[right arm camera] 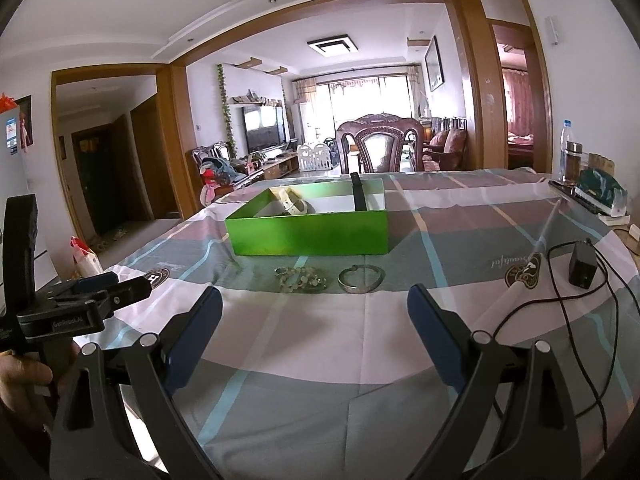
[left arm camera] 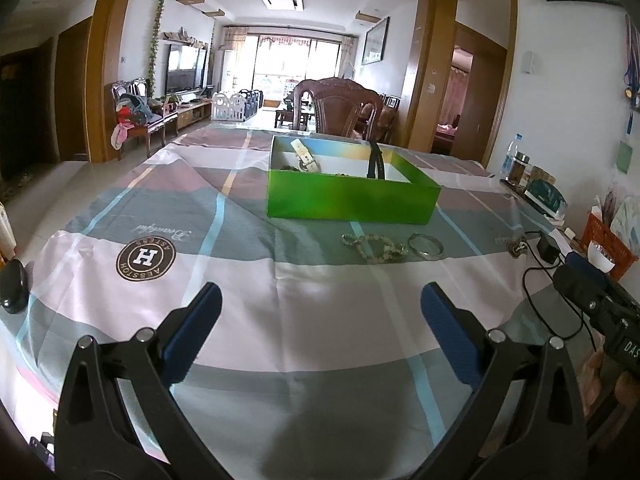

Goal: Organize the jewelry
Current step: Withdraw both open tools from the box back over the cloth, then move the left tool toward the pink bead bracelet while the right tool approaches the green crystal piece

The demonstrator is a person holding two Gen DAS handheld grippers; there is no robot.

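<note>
- Your left gripper (left arm camera: 320,300) hangs above the near part of the table with its black arms spread wide, the blue ribbed pads (left arm camera: 196,332) holding nothing.
- Your right gripper (right arm camera: 314,304) is just as wide and empty, its flat blue pads (right arm camera: 434,340) framing the jewelry ahead.
- A beaded bracelet (left arm camera: 374,247) of pale, knobbly stones lies crumpled on the smooth checked tablecloth (left arm camera: 280,312).
- Just to its right sits a plain round metal bangle (left arm camera: 426,247), shiny and thin.
- Both lie just in front of the glossy green cardboard box (left arm camera: 348,200), a shallow open rectangle.
- Inside the box a white strap (left arm camera: 304,156) and a black strap (left arm camera: 376,160) lean against its walls.
- A black power adapter (right arm camera: 582,266) with a looping cable lies at far right.
</note>
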